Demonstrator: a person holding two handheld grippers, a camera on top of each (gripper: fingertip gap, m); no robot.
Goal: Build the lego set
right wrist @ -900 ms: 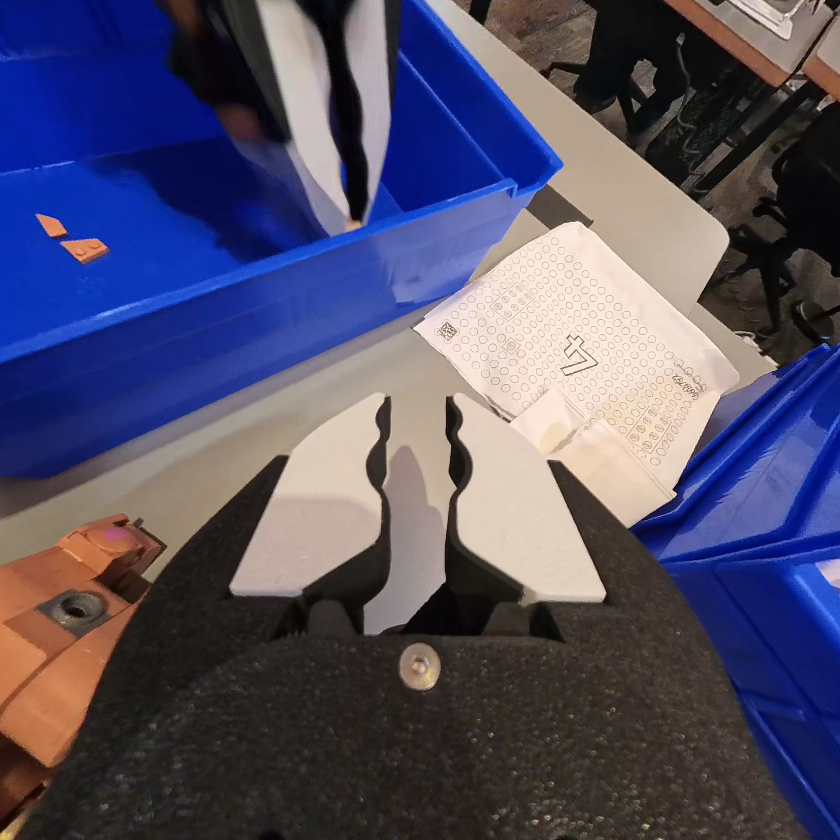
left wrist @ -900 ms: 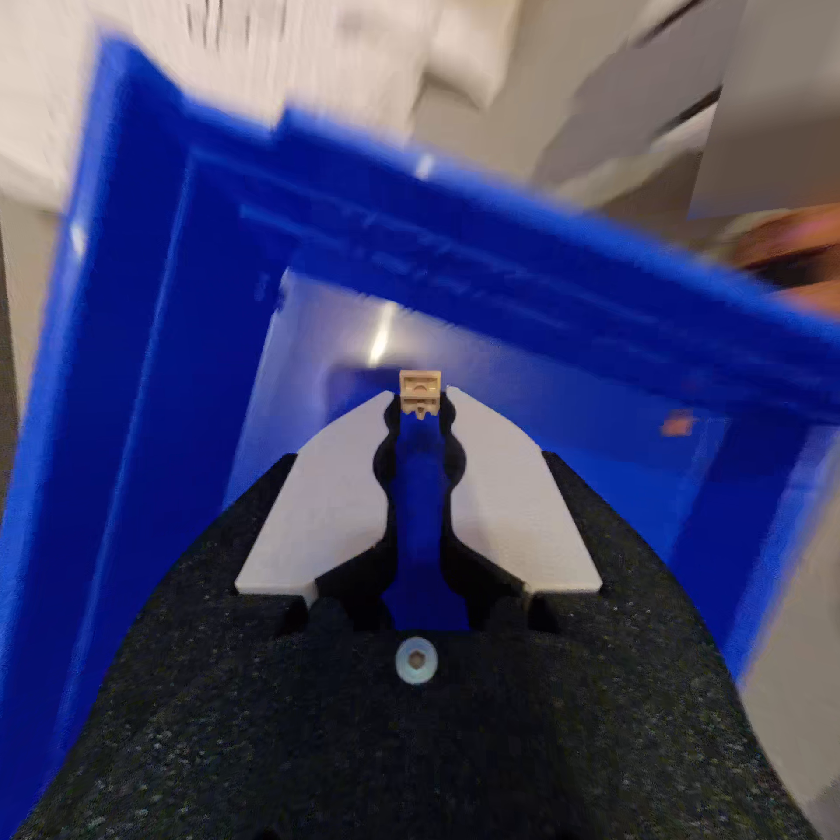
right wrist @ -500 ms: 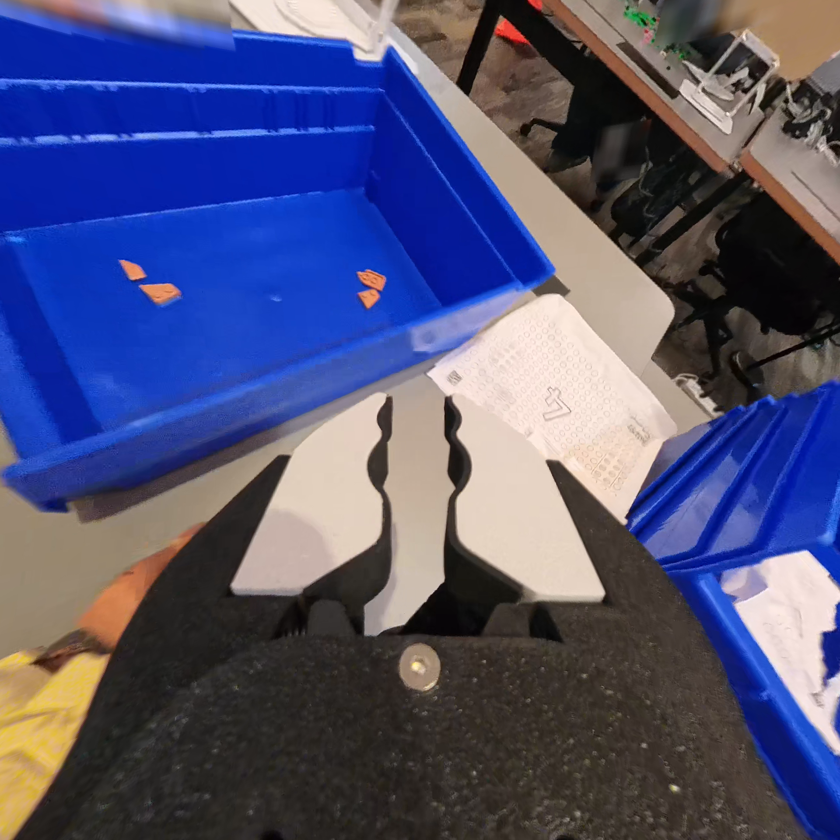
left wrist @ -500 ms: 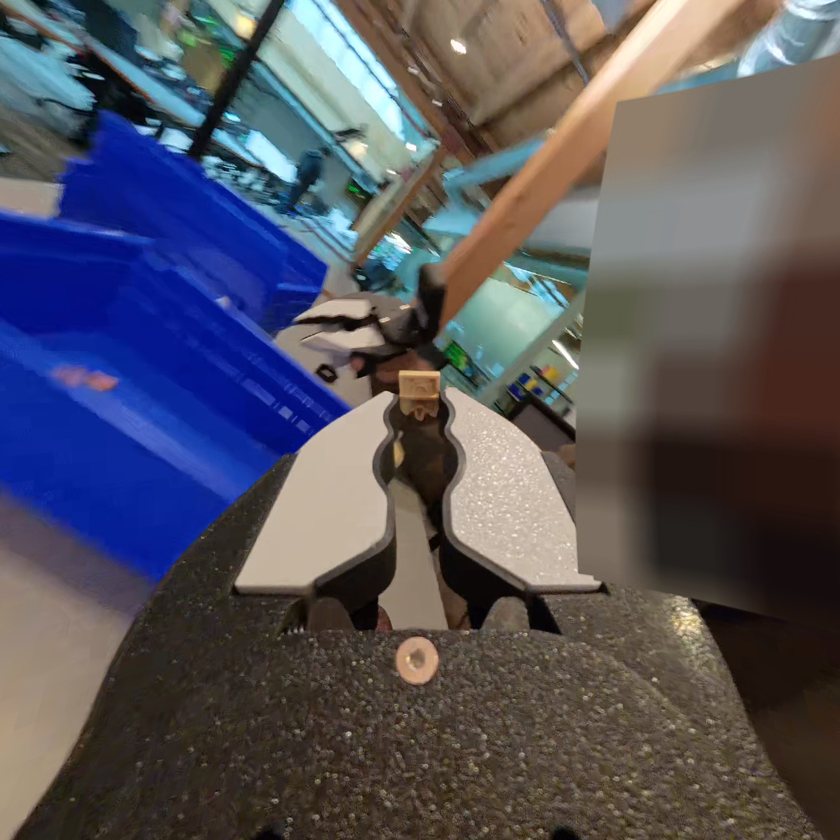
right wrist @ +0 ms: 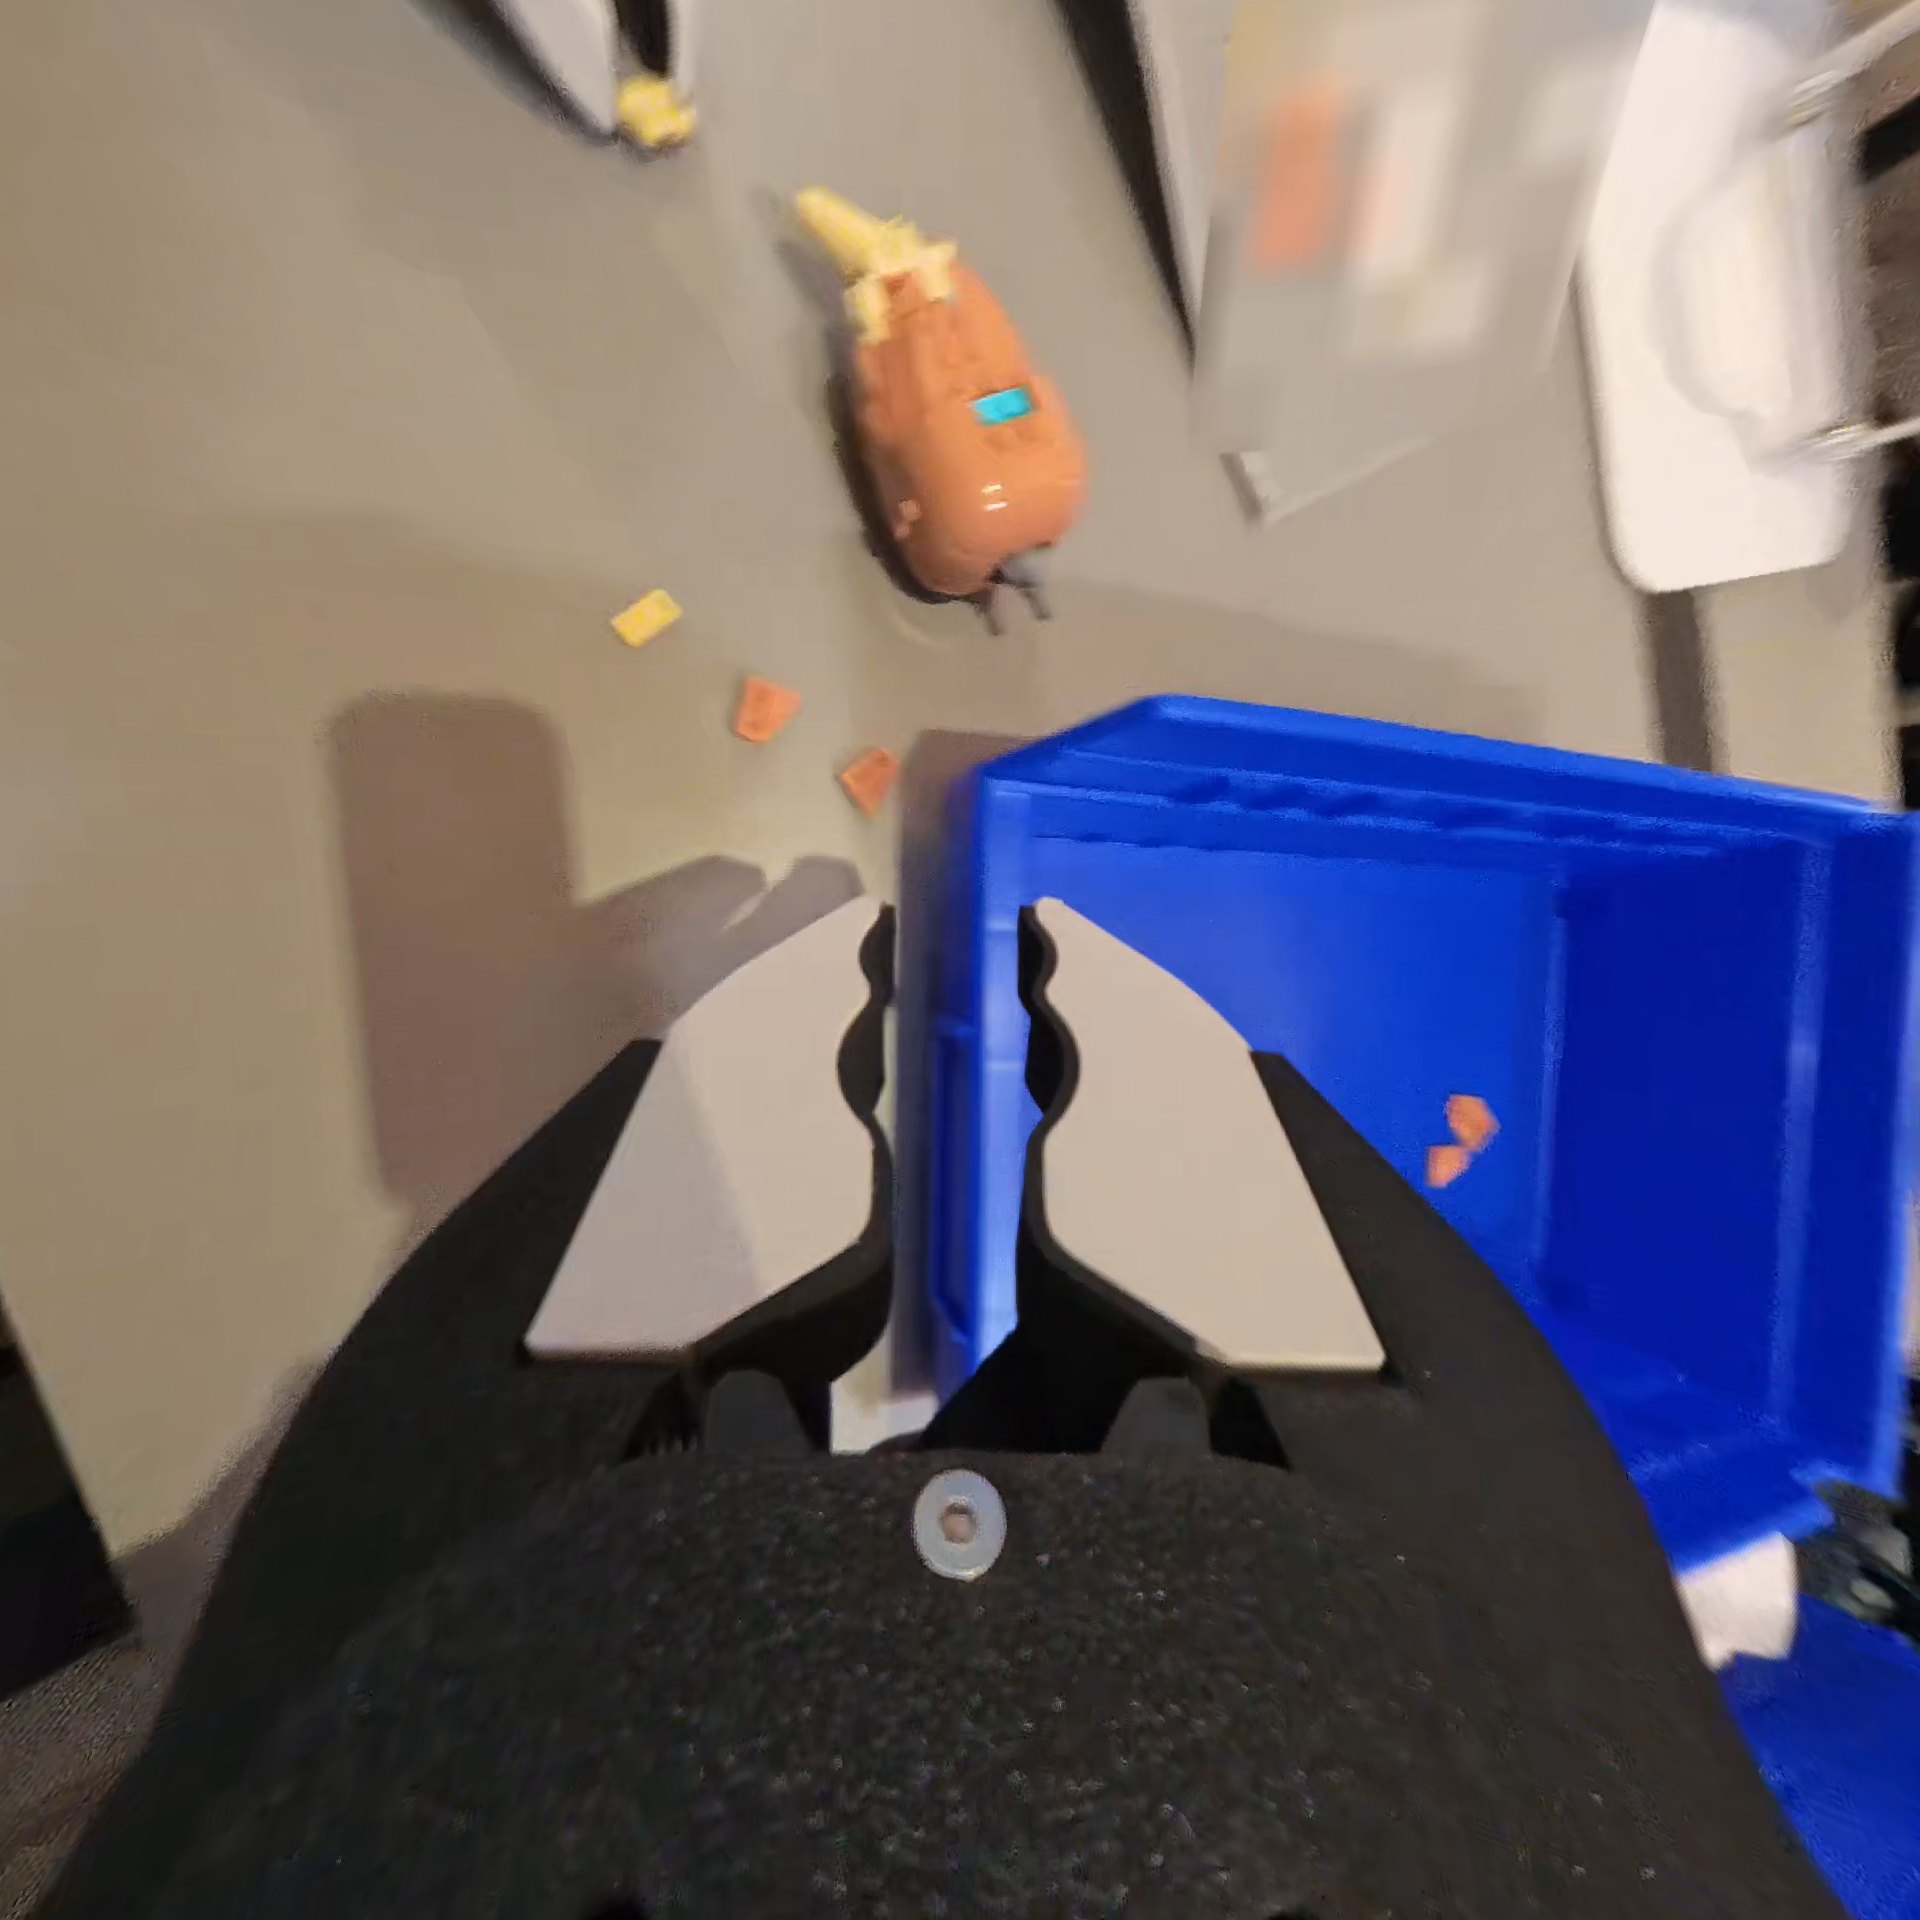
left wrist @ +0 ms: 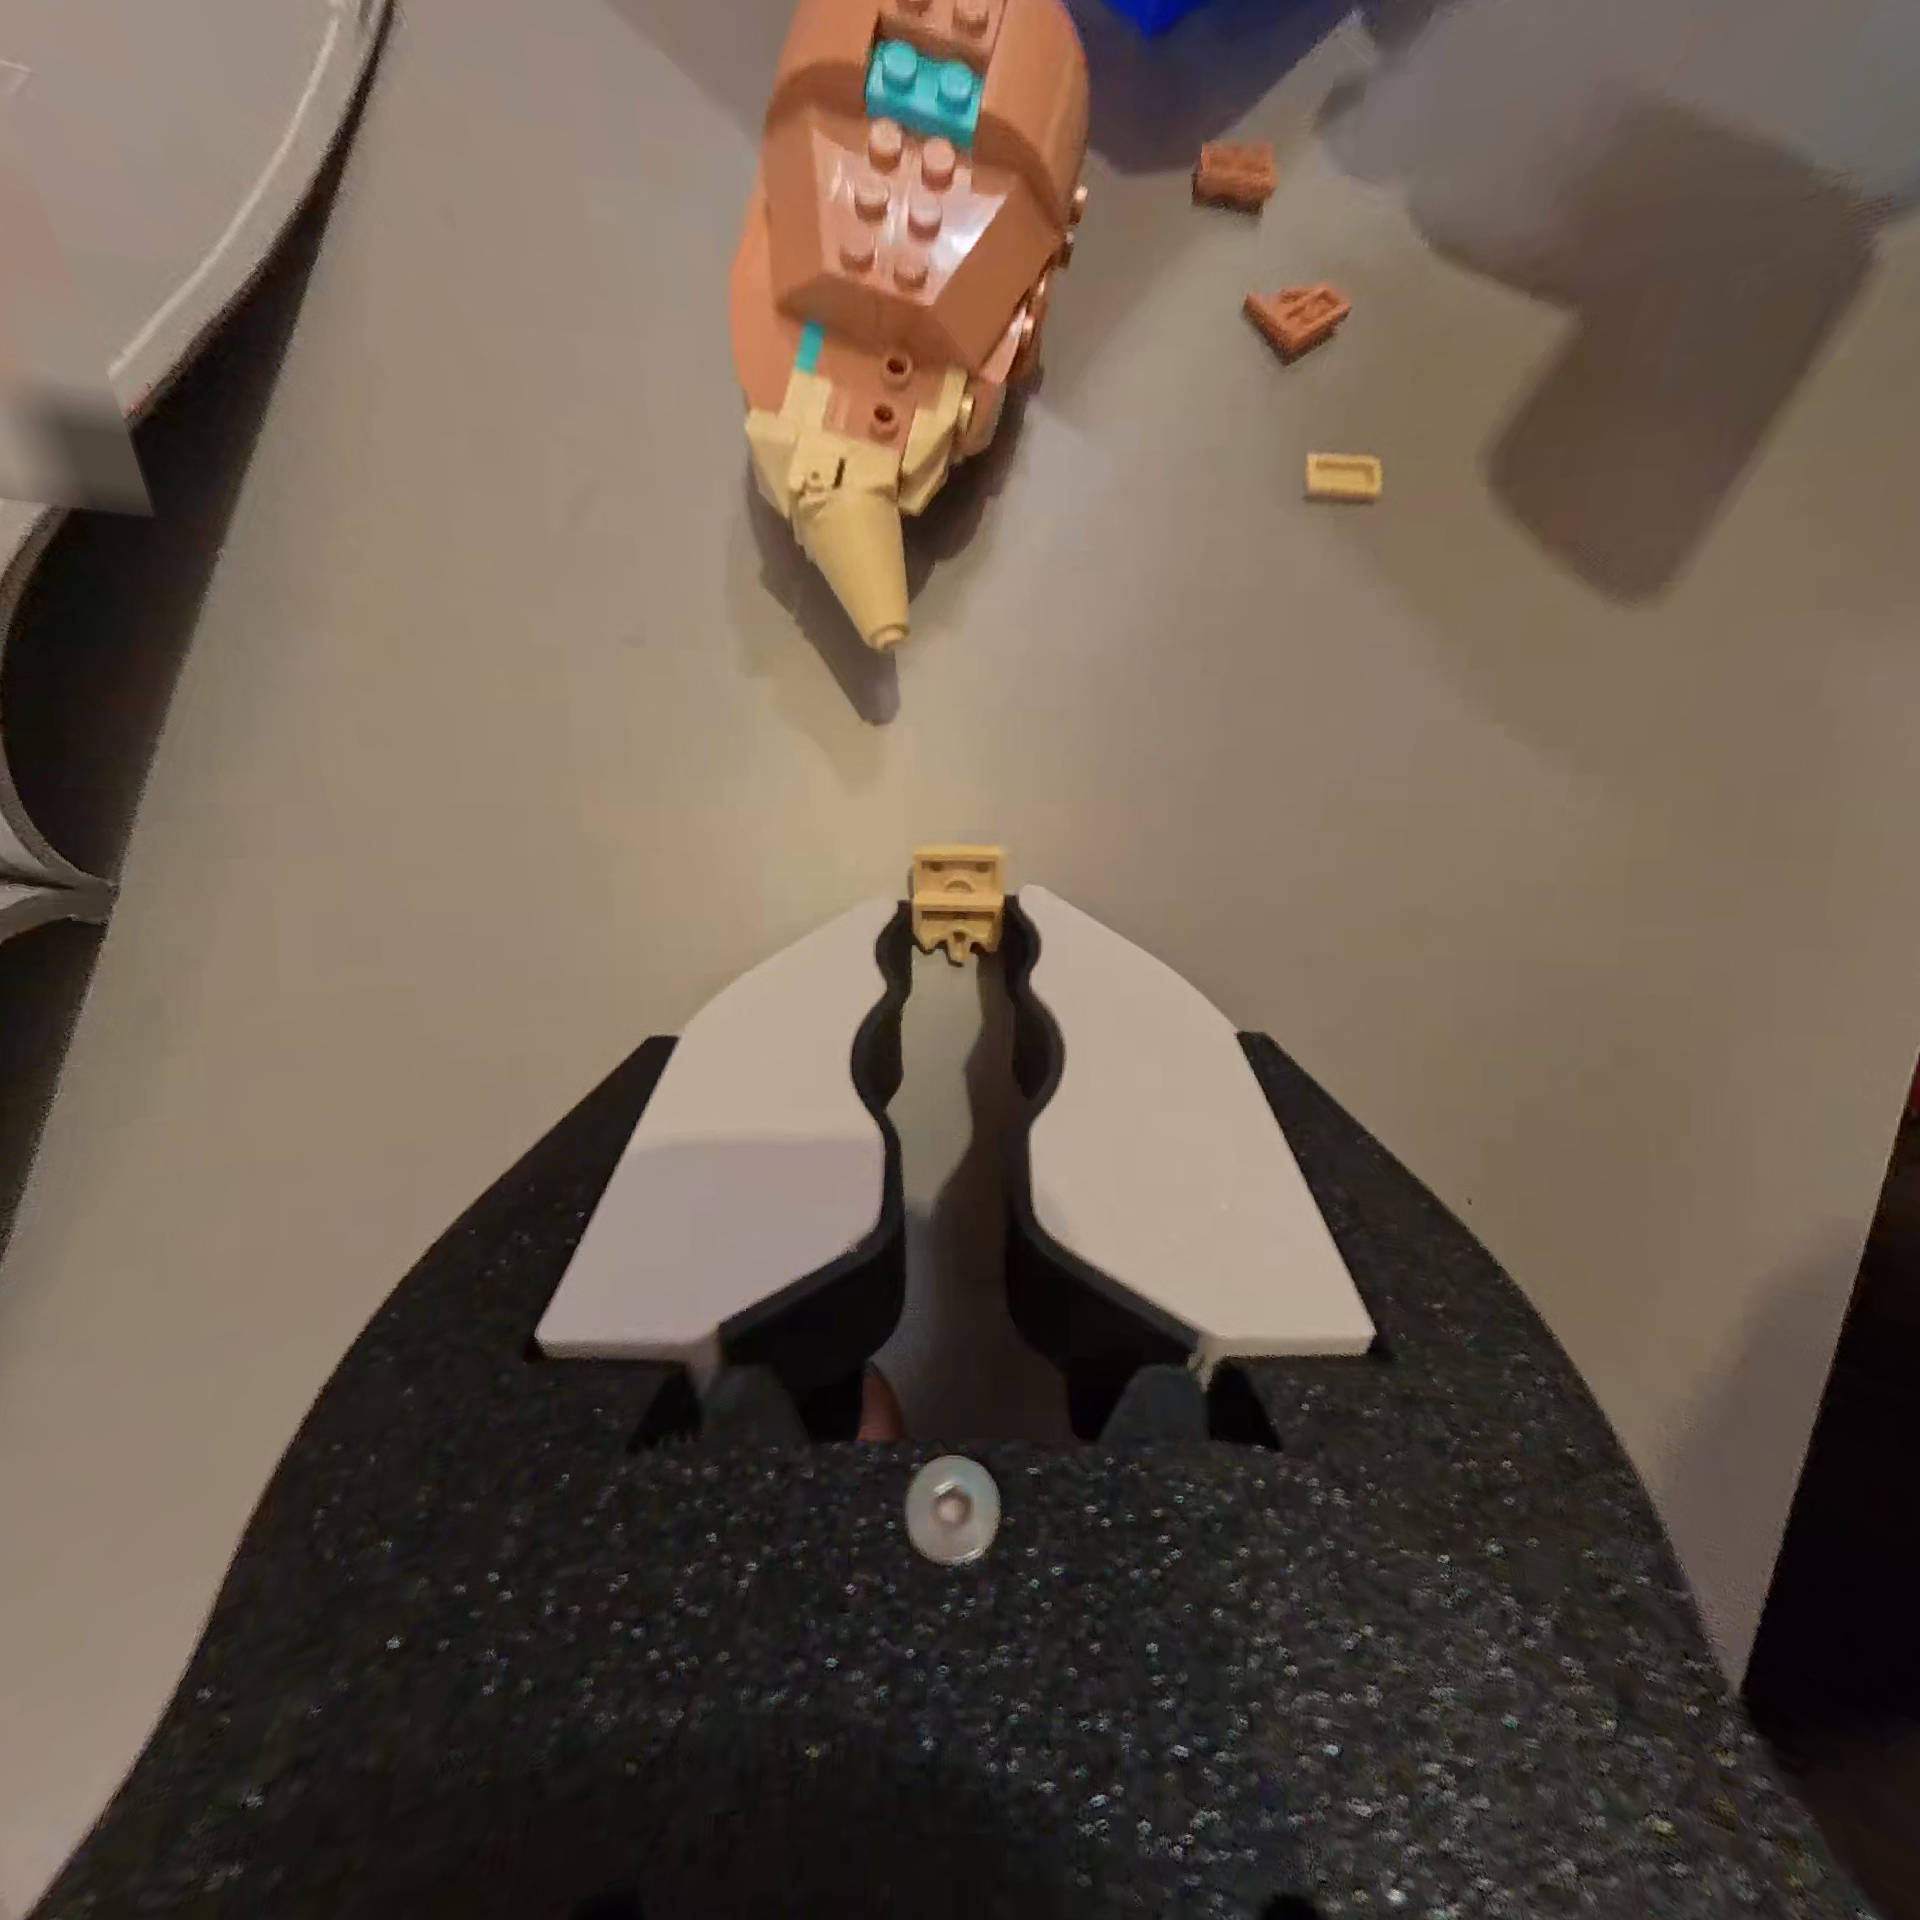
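Your left gripper (left wrist: 958, 909) pinches a small tan clip piece (left wrist: 957, 896) at its fingertips above the grey counter (left wrist: 468, 727), short of the tan cone nose of the brown lego model (left wrist: 914, 239) with its turquoise brick. Loose on the counter: one tan tile (left wrist: 1343, 478) and two brown pieces (left wrist: 1299, 317). Your right gripper (right wrist: 956, 920) is parted and empty over the blue bin (right wrist: 1455, 987), which holds two orange pieces (right wrist: 1460, 1138); no legible writing.
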